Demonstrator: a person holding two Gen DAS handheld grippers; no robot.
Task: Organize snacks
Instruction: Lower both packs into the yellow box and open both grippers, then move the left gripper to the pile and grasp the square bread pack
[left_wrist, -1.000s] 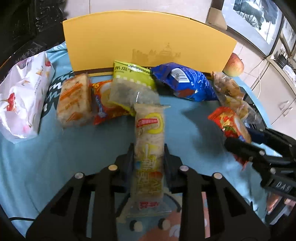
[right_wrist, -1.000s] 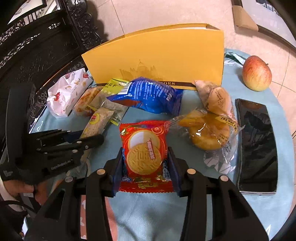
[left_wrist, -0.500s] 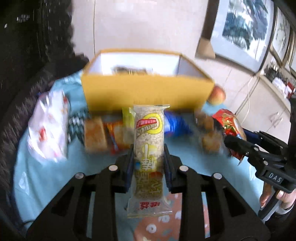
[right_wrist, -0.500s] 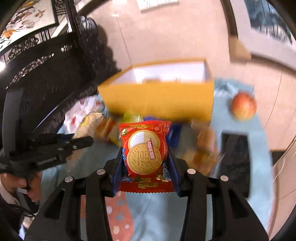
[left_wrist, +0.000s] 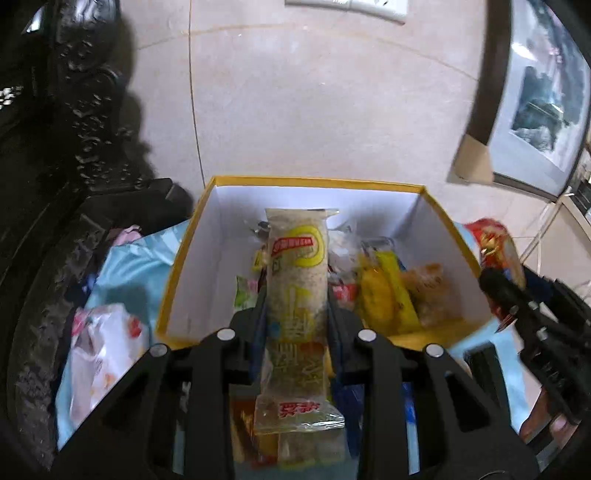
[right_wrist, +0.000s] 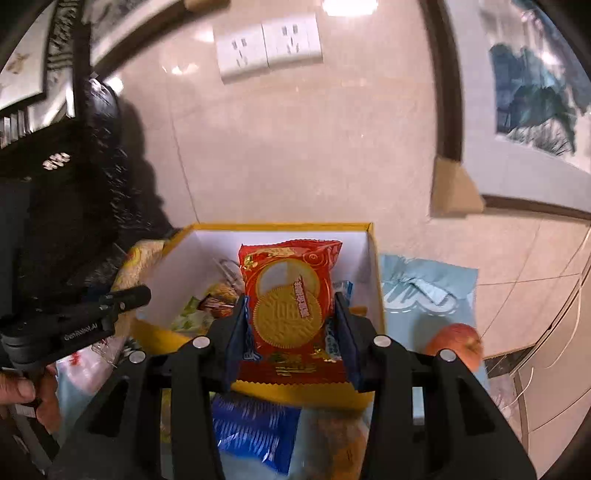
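Note:
My left gripper (left_wrist: 295, 314) is shut on a long clear rice-cracker packet (left_wrist: 297, 280) with a yellow label, held up over the open yellow box (left_wrist: 168, 295). The box has white inner walls and holds several snacks, among them a yellow packet (left_wrist: 384, 291). My right gripper (right_wrist: 291, 317) is shut on a red biscuit packet (right_wrist: 290, 295), also held above the yellow box (right_wrist: 376, 288). The right gripper shows at the right edge of the left wrist view (left_wrist: 517, 306); the left gripper shows at the left of the right wrist view (right_wrist: 122, 299).
A blue snack bag (right_wrist: 255, 432) and a wrapped pastry (right_wrist: 340, 443) lie on the light-blue cloth (right_wrist: 428, 288) before the box. An apple (right_wrist: 456, 343) sits to the box's right. A white printed bag (left_wrist: 99, 354) lies left. Dark carved furniture (left_wrist: 55, 147) stands left; a wall lies behind.
Both grippers have risen and moved toward the box with their packets. The box's open inside now shows from above, where one second ago only its front wall was seen.

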